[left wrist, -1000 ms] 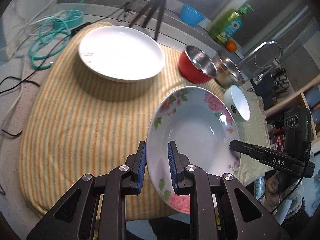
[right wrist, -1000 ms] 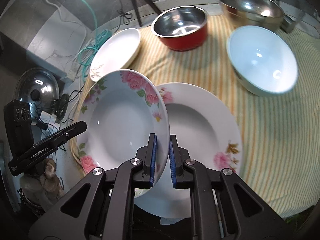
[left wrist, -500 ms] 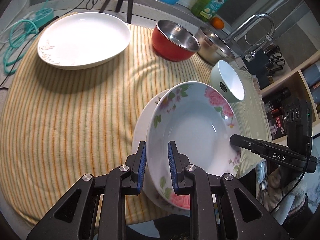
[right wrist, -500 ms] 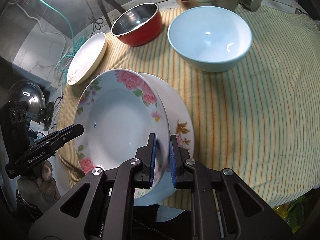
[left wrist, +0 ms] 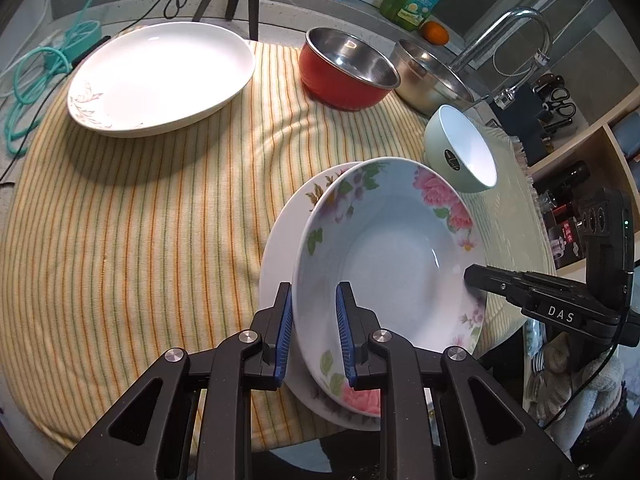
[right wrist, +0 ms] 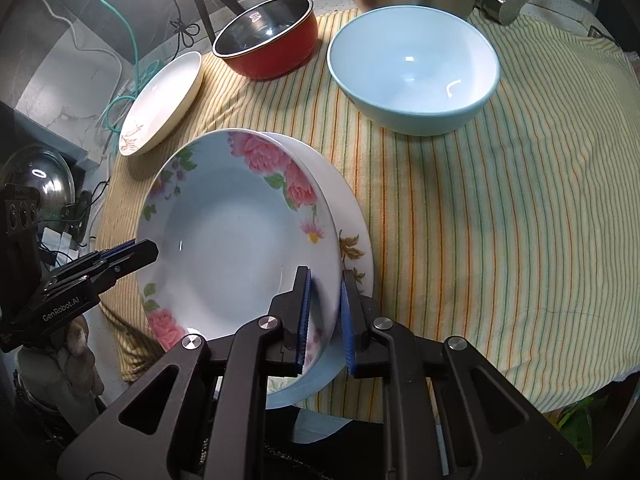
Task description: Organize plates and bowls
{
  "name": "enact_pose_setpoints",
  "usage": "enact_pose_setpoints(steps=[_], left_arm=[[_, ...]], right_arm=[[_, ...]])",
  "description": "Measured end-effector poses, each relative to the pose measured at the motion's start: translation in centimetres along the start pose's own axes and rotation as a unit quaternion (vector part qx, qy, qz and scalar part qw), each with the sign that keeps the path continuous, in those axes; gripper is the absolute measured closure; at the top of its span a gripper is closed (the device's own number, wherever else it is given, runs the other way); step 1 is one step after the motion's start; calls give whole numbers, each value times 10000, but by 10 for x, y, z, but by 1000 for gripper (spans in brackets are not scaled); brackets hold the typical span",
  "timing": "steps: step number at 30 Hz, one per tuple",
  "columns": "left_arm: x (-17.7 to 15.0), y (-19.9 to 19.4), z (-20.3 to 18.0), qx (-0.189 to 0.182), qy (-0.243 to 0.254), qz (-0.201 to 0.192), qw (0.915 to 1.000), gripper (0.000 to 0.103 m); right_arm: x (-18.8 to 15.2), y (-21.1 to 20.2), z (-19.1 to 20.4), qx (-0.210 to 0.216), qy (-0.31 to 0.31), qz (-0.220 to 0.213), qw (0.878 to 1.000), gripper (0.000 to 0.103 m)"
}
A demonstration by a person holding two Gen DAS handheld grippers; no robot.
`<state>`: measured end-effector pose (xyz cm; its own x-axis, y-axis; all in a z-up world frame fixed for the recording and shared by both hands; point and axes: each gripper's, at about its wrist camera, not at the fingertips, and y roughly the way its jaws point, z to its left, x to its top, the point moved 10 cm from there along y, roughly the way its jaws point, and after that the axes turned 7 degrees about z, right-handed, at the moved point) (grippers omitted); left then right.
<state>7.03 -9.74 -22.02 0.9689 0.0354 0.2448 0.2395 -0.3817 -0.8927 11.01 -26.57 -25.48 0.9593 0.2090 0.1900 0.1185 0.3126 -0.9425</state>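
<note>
The floral plate (left wrist: pixel 384 264) is gripped at opposite rims by the left gripper (left wrist: pixel 313 334) and right gripper (right wrist: pixel 323 318), both clamped, over the leaf-patterned plate (right wrist: pixel 354 240) at the striped cloth's (left wrist: pixel 140 220) near edge. If released unevenly, both plates may be tipped off that edge.

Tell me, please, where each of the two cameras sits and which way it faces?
Left wrist: on the left gripper, looking along its fingers at the floral plate, the striped cloth beyond; the right gripper enters at right.
Right wrist: on the right gripper, facing the floral plate's opposite rim; the left gripper enters at left.
Shared: floral plate, the plate beneath, red bowl, pale blue bowl.
</note>
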Motion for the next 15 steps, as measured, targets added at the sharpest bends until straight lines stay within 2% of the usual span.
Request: enact_pose_setpoints(steps=[15], left_arm=[[-1,2,-2,152,100,27,9998,84]], right_arm=[[-1,1,8,-668,-541,-42,9963,77]])
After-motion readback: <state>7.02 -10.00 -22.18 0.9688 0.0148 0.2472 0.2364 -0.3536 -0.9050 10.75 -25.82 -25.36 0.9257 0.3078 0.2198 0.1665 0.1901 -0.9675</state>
